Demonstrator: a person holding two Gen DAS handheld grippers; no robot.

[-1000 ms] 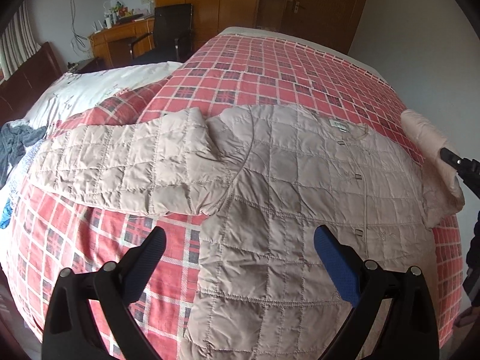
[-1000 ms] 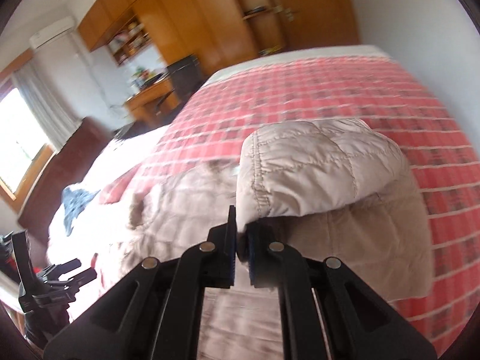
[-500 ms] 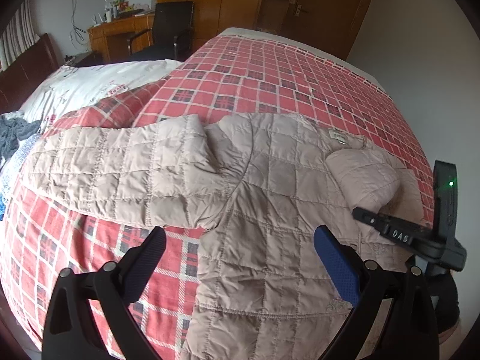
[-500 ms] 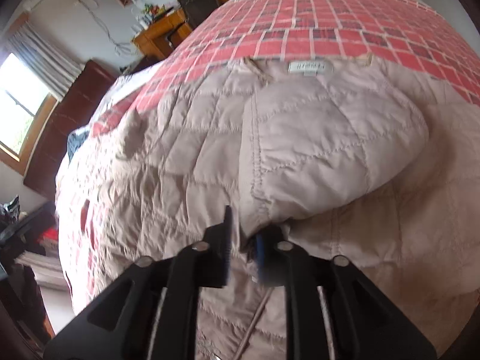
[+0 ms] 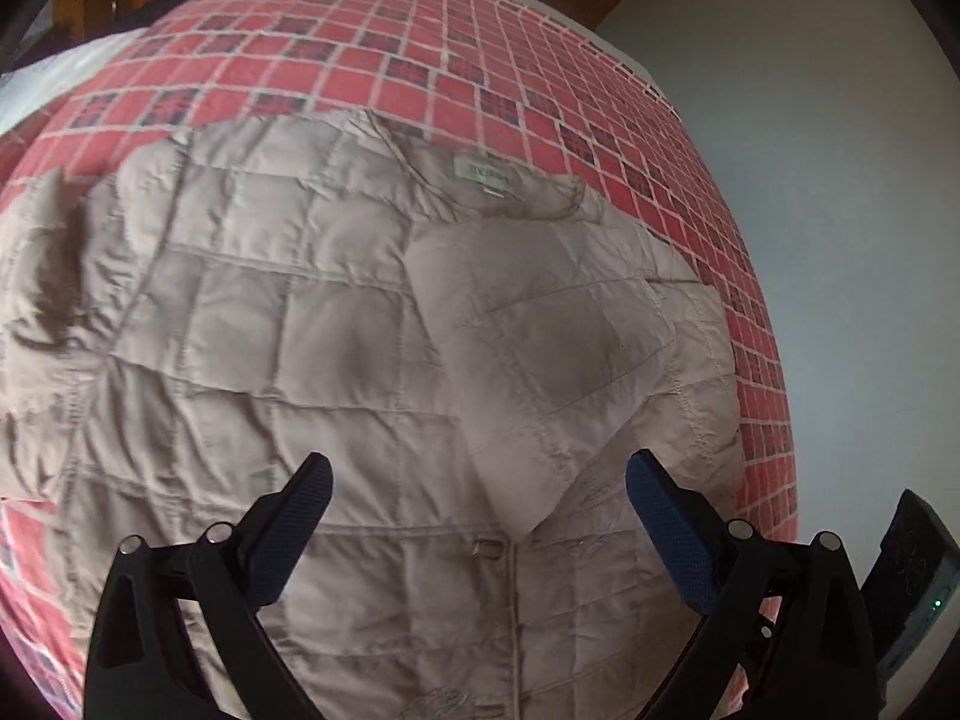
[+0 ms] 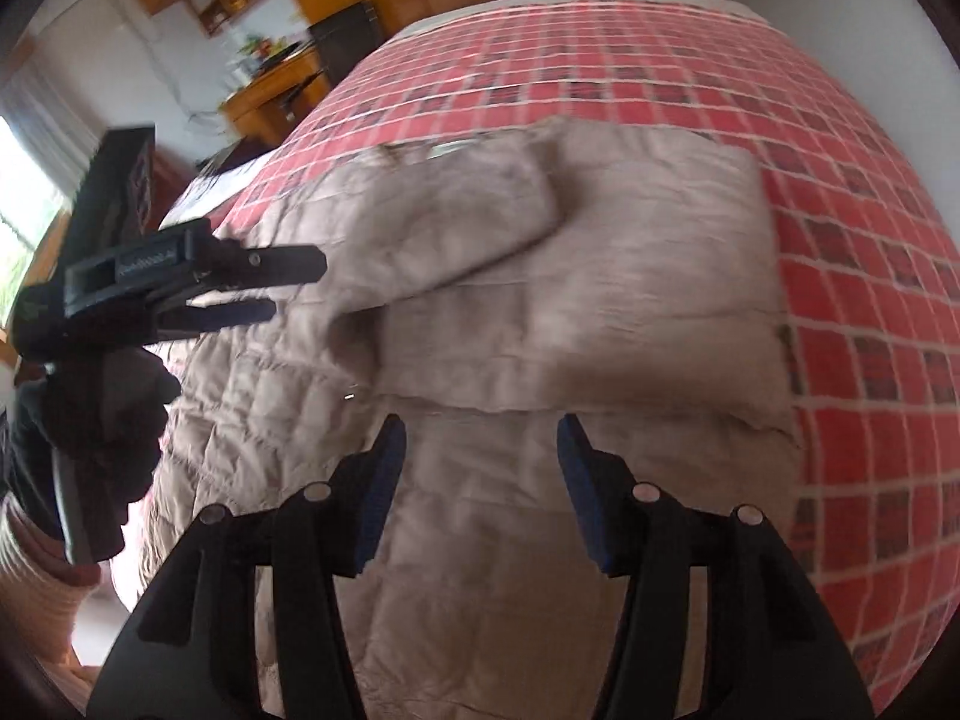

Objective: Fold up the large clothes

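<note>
Quilted beige jacket [image 5: 312, 360] flat on checked bed [image 5: 480, 60], right sleeve [image 5: 558, 348] already across chest toward right edge; both claws spread, empty — left gripper [image 5: 477, 495], right gripper [image 6: 480, 444]; next, pinch far sleeve at cuff, fold across flat.

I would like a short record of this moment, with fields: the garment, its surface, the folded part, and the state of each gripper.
garment: beige quilted jacket, lying front up, neck label visible
surface: bed with red checked cover
folded part: one sleeve laid across the chest, cuff near the front closure
left gripper: open, above the jacket, holding nothing
right gripper: open, above the jacket, holding nothing
image quality: right wrist view is motion-blurred
</note>
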